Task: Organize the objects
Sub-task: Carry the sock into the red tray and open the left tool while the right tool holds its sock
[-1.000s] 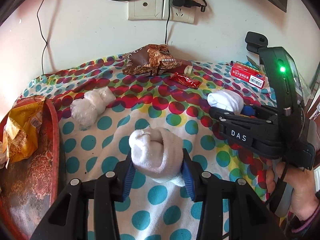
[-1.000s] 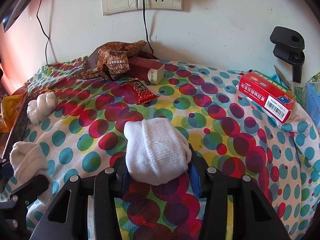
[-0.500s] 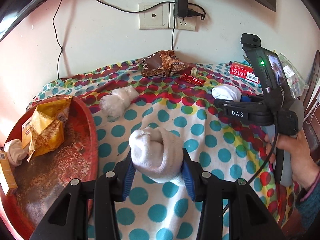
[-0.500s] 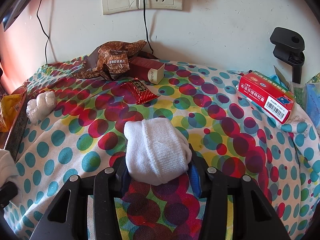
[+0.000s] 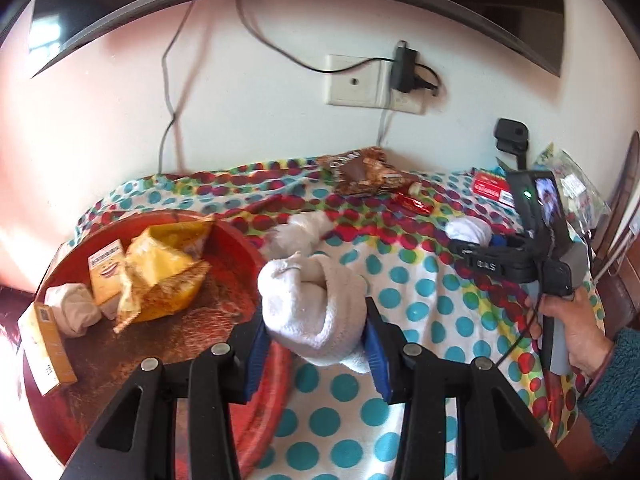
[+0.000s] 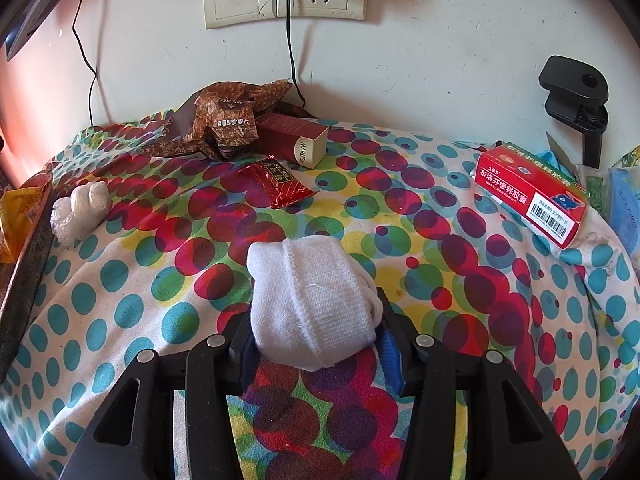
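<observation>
My left gripper (image 5: pixel 315 334) is shut on a rolled white sock (image 5: pixel 312 292) and holds it in the air over the right rim of a red tray (image 5: pixel 240 240). The tray holds a yellow snack bag (image 5: pixel 160 268), small boxes and another rolled sock (image 5: pixel 74 308). My right gripper (image 6: pixel 316 344) is shut on a second white sock roll (image 6: pixel 316 300) that rests on the dotted cloth (image 6: pixel 140 280). The left wrist view shows that right gripper (image 5: pixel 472 240) at the right, in a person's hand (image 5: pixel 576 328).
A white plastic-wrapped bundle (image 6: pixel 80 210) lies near the tray. Against the wall lie a brown snack bag (image 6: pixel 224 124), a dark red box (image 6: pixel 296 140) and a red sachet (image 6: pixel 276 184). A red medicine box (image 6: pixel 532 196) and a black clamp (image 6: pixel 576 96) are at the right.
My left gripper has carried its sock up and to the left, from above the cloth to above the tray's rim. The right gripper and its sock have stayed put.
</observation>
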`<state>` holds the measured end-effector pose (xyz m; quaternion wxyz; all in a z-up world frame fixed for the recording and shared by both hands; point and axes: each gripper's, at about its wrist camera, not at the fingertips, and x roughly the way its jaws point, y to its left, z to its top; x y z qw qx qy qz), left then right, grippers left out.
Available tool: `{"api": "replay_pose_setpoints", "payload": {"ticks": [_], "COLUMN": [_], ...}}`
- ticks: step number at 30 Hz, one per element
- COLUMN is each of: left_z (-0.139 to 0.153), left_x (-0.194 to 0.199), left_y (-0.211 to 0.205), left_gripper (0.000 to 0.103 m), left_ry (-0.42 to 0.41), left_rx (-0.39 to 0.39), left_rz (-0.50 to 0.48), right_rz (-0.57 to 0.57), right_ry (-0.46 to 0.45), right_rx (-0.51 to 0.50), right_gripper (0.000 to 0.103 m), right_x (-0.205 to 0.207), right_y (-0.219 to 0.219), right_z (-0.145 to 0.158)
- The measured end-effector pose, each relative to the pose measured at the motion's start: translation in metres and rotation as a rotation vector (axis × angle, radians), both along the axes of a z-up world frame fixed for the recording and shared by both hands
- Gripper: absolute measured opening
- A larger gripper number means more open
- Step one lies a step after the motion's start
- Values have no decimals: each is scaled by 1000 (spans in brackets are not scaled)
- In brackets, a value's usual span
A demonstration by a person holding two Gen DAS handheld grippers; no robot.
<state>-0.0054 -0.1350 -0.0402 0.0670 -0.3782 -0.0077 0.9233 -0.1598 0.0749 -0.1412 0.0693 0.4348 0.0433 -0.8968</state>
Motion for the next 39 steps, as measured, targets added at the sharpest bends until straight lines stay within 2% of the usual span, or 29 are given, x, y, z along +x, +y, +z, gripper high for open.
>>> {"api": "replay_pose_setpoints", "payload": {"ticks": [8, 14, 16, 21, 28, 30, 33, 39], "left_z": [1, -16, -21, -28, -53, -54, -55, -63], "left_x": [-7, -8, -8, -6, -12, -12, -13, -17], "left_y": [-71, -120, -138, -167, -186, -187, -185, -190], "left_gripper": [43, 43, 43, 43, 43, 43, 44, 45], "left_ry": [-31, -67, -83, -95, -184, -181, -182, -226], "left_rx": [32, -2, 23, 37, 33, 53, 37, 44], "left_rz": [150, 267, 309, 343, 384, 380, 373, 397], "right_rz": [11, 16, 18, 22, 36, 36, 36, 41], "right_ry": [0, 0, 0, -1, 2, 2, 2, 13], "right_rx": [11, 11, 12, 11, 16, 18, 16, 44], "right_gripper": [49, 49, 49, 51, 51, 51, 51, 51], "right_x": [-1, -1, -1, -1, -1, -1, -2, 0], "right_y": [3, 2, 3, 3, 4, 5, 5, 1], "right_z": [0, 1, 1, 1, 1, 1, 1, 1]}}
